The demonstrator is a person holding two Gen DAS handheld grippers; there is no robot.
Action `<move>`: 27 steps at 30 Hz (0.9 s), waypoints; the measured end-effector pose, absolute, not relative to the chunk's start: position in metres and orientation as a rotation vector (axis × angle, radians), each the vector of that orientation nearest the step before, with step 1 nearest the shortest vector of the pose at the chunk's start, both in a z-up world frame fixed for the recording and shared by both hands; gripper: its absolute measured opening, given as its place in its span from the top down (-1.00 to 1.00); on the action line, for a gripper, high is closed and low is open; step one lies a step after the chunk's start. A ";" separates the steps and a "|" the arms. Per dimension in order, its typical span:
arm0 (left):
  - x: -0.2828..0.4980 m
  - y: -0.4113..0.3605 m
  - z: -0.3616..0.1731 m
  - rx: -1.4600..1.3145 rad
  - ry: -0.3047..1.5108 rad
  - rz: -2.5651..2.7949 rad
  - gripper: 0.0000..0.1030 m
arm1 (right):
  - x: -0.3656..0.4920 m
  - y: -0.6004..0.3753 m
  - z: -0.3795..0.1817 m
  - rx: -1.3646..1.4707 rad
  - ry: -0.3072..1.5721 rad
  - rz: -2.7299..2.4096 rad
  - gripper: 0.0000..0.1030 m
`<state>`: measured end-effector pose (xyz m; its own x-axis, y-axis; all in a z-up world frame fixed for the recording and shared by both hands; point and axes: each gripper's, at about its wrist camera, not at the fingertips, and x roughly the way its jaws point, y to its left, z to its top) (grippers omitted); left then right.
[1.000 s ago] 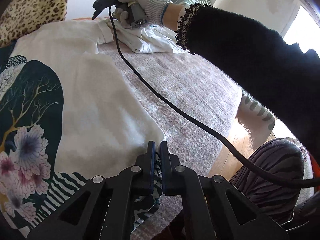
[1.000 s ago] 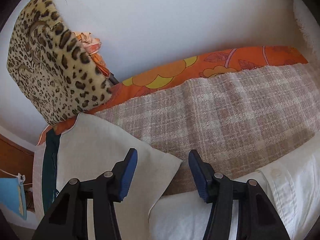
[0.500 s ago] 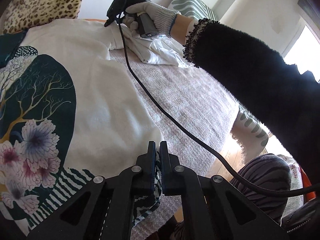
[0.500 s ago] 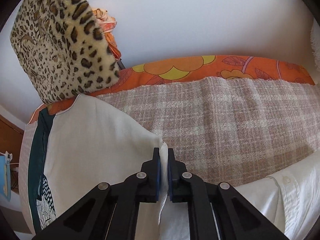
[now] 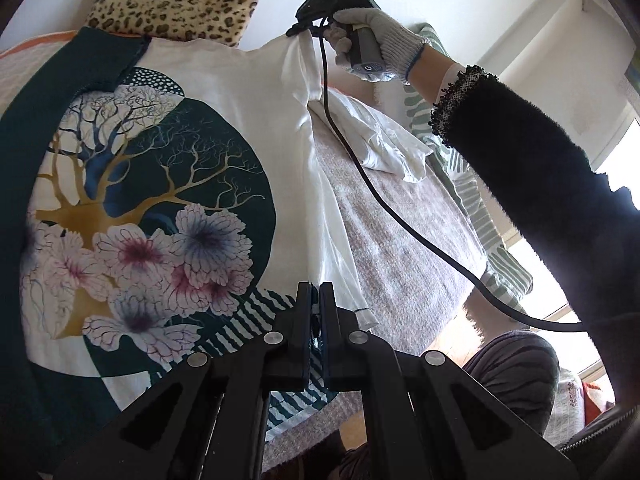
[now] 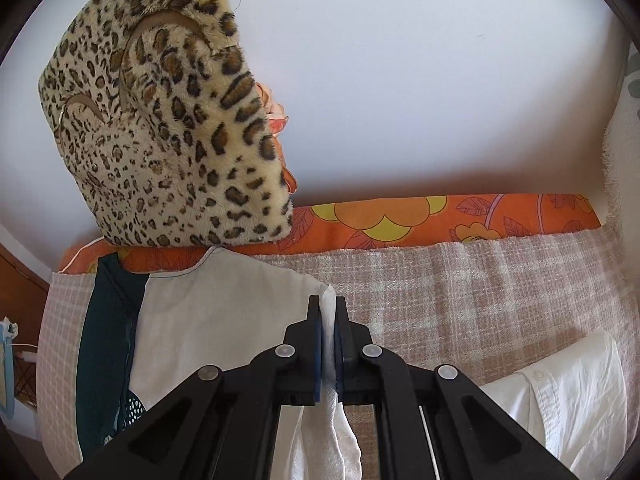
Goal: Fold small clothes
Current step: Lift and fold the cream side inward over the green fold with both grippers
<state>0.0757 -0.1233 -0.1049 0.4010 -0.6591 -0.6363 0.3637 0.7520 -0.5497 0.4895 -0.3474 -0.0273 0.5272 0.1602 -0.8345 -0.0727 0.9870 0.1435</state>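
At the bottom centre of the left wrist view, the left gripper is clamped on the striped hem of the white printed shirt, which fills the left half of that frame over a pinkish checked blanket; toward the upper centre the gloved right hand holds the right gripper, pinched tight on the shirt's white shoulder edge; a crumpled white garment lies just right of the shirt; a leopard-print cushion stands at upper left.
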 end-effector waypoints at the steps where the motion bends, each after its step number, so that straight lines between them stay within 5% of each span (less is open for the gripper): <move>1: 0.072 -0.116 -0.105 -0.358 0.956 -0.656 0.96 | 0.490 -0.340 -0.025 0.083 1.005 0.139 0.96; 11: 0.071 -0.096 -0.111 -0.312 0.948 -0.574 0.96 | 0.499 -0.260 -0.025 -0.039 1.016 0.145 0.96; 15: 0.075 -0.083 -0.110 -0.351 0.949 -0.529 0.77 | 0.499 -0.246 -0.027 -0.064 1.018 0.161 0.96; 27: 0.074 -0.152 -0.118 -0.130 1.001 -0.610 0.63 | 0.494 -0.265 -0.034 -0.047 1.020 0.161 0.96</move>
<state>0.0743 -0.1523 -0.1177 0.3894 -0.5357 -0.7492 0.4204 0.8272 -0.3729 0.4945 -0.2653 -0.0339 0.5129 0.1116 -0.8512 -0.1558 0.9871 0.0355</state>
